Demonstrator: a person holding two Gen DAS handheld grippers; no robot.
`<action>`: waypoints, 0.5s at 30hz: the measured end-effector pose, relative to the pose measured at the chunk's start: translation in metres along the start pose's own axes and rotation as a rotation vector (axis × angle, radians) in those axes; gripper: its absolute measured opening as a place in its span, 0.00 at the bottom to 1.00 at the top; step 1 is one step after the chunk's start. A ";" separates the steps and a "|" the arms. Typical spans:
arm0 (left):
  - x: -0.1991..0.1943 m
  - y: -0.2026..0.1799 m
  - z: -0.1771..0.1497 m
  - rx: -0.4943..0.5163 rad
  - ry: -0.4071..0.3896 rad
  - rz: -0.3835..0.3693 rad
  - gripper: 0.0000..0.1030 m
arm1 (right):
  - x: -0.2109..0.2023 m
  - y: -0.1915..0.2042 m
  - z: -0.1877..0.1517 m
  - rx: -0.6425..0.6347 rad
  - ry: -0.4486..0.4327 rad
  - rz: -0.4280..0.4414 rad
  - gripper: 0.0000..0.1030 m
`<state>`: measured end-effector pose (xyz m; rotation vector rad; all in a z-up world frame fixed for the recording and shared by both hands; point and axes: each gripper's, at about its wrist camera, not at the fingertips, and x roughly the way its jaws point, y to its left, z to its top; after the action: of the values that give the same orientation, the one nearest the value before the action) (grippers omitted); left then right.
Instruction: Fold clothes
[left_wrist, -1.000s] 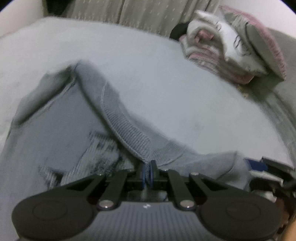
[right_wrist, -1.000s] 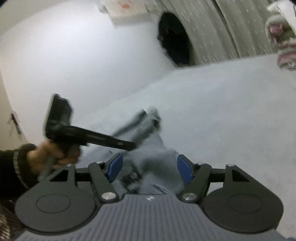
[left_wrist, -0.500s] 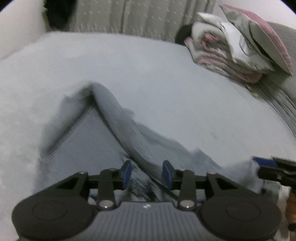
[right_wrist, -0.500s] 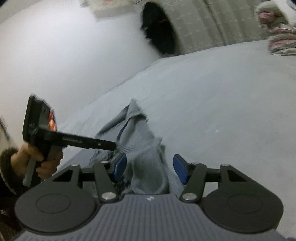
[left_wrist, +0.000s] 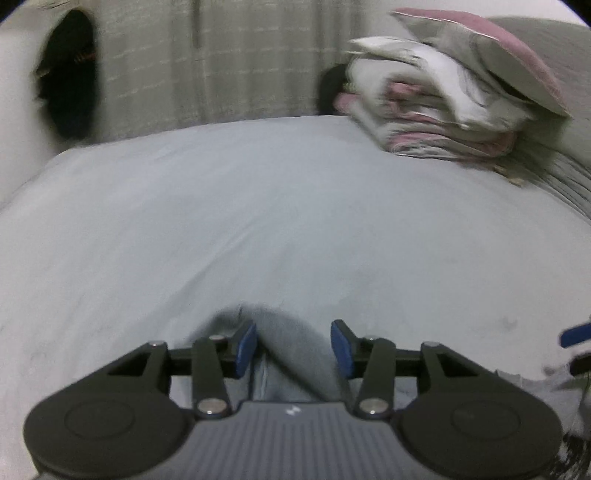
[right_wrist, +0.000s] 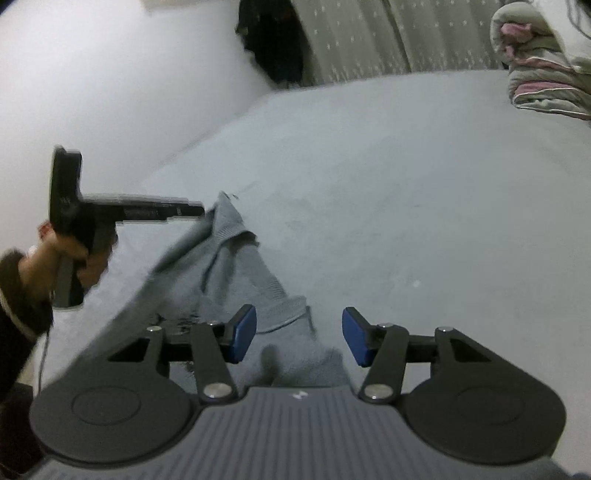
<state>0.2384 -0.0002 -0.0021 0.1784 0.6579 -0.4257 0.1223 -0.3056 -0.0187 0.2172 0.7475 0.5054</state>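
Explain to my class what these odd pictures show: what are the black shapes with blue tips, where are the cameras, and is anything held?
No robot: a person carries a two-finger gripper in each hand, with a camera looking along its fingers. One picture looks out from the left gripper, the other from the right gripper, which also sees the left hand. A grey sweater lies on a pale bed, folded bedding behind. Neither gripper pinches cloth: the left jaws are opening, the right closing, sweater between both.

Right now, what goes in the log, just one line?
step: folding | left gripper: opening, over grey knit sweater, not gripping | right gripper: closing, not yet gripping | surface: pale grey bed
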 end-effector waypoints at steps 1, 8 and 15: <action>0.007 0.003 0.006 0.029 0.013 -0.035 0.50 | 0.008 -0.002 0.005 0.013 0.023 0.004 0.49; 0.061 0.004 0.026 0.235 0.216 -0.180 0.57 | 0.036 -0.004 0.020 0.053 0.169 -0.013 0.47; 0.062 0.013 0.008 0.282 0.301 -0.242 0.45 | 0.056 0.007 0.013 0.007 0.297 -0.093 0.41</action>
<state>0.2923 -0.0107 -0.0343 0.4396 0.9188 -0.7338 0.1633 -0.2707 -0.0403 0.1135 1.0439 0.4509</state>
